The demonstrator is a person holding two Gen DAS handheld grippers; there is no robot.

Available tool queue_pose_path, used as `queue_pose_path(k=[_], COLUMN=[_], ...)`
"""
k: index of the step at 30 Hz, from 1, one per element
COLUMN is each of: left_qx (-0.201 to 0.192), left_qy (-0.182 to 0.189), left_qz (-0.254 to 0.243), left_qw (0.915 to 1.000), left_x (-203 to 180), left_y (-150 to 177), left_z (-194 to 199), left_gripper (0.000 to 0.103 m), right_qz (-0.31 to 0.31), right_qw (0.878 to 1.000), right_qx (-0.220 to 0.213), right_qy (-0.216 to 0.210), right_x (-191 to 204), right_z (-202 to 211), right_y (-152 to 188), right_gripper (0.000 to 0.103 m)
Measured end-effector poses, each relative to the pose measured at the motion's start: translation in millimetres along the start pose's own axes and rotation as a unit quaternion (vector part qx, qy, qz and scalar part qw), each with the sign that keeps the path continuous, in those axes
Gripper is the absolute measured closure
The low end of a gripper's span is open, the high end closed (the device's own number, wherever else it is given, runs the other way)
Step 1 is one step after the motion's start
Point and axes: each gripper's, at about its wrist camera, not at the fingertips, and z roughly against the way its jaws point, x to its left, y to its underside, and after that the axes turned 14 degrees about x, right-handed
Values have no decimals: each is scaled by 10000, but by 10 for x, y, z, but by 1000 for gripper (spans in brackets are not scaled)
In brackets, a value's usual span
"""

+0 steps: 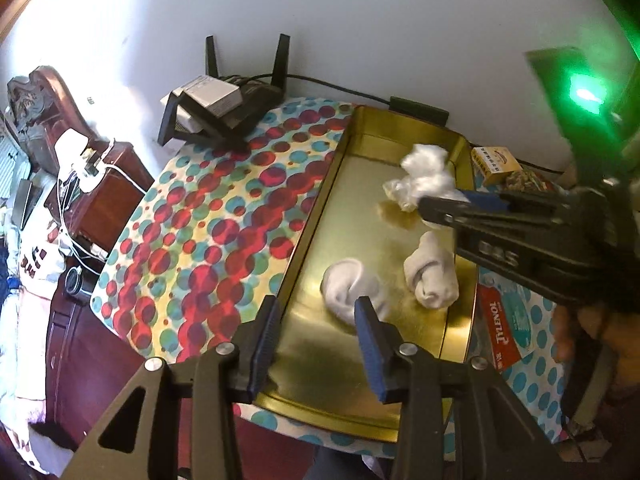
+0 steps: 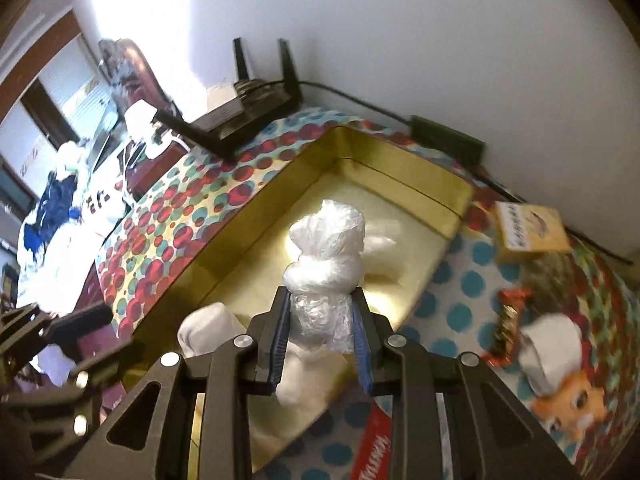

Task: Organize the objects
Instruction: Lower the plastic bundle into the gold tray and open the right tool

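A gold metal tray (image 1: pixel 320 208) (image 2: pixel 256 216) lies on the dotted tablecloth. Two rolled white socks (image 1: pixel 352 286) (image 1: pixel 430 270) lie in it. My right gripper (image 2: pixel 320 312) (image 1: pixel 436 204) is shut on a knotted white plastic bag (image 2: pixel 324 248) (image 1: pixel 424 174) and holds it over the tray's far half. My left gripper (image 1: pixel 316 320) is open and empty over the tray's near end, its right finger just in front of the nearer sock. One sock (image 2: pixel 210 326) shows left of my right gripper.
A black router (image 1: pixel 224 104) with a white box on it stands at the table's back left. A yellow box (image 1: pixel 496 164) (image 2: pixel 528 228), a red Tylenol box (image 1: pixel 504 320), a white cap (image 2: pixel 552 350) and red wrappers (image 2: pixel 508 320) lie right of the tray. A wall runs behind.
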Motion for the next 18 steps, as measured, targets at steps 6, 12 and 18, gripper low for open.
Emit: queue_pose_path(k=[6,12,18], left_qx=[58,145,-2], left_qy=[161,398,617], left_qz=[199,299,-59], left_qw=[9997,9987,9981], left_x=[126,160,-51], left_y=[39,7,-59], left_z=[3,-30,31], left_gripper=[63,63,63], right_qz=[172,148,-199], right_qw=[9997,9998,9989], right_qx=[155,88,-423], right_qy=[15,-122,-19], right_x=[117,121,-155], right_z=[-187,-169,222], right_y=[-86,-53,213], right_gripper=[76,57,43])
